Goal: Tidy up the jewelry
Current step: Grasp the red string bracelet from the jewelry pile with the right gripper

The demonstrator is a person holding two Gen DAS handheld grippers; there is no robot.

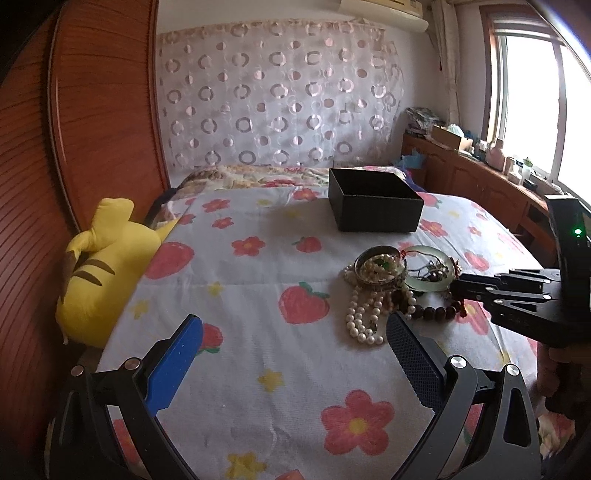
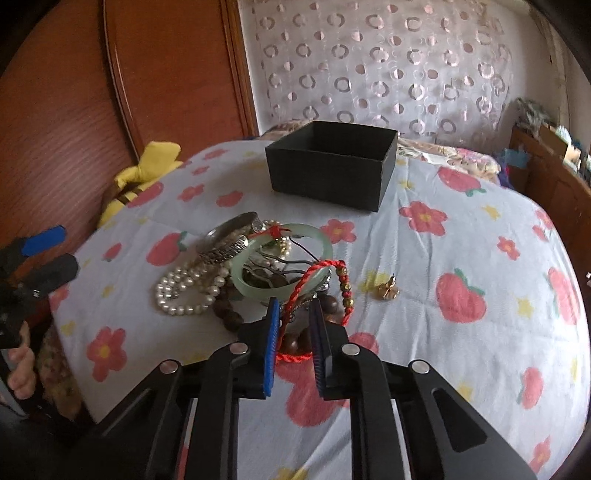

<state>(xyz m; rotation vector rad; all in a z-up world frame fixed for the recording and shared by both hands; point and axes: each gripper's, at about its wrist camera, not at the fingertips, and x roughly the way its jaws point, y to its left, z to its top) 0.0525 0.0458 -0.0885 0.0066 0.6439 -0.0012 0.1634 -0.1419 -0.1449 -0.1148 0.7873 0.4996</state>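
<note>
Right tool (image 2: 293,314), nearly closed around the red cord (image 2: 314,275) (not yet pinched), should lift slowly toward the box (image 2: 328,173) at 12 o'clock.

Home bedroom. I'm working over a bed (image 1: 258,369) with a white sheet printed in strawberries and flowers. Left of the bed, a tall red-brown wooden wardrobe (image 1: 92,129), with a yellow plush toy (image 1: 99,273) wedged between the two. Behind the bed, a sheer curtain (image 1: 280,92) with ring patterns covers the wall. Right of the bed, a low wooden cabinet (image 1: 472,177) cluttered with boxes and bottles sits under a bright window (image 1: 532,99). Air conditioner (image 1: 388,11) is mounted high above the curtain.
</note>
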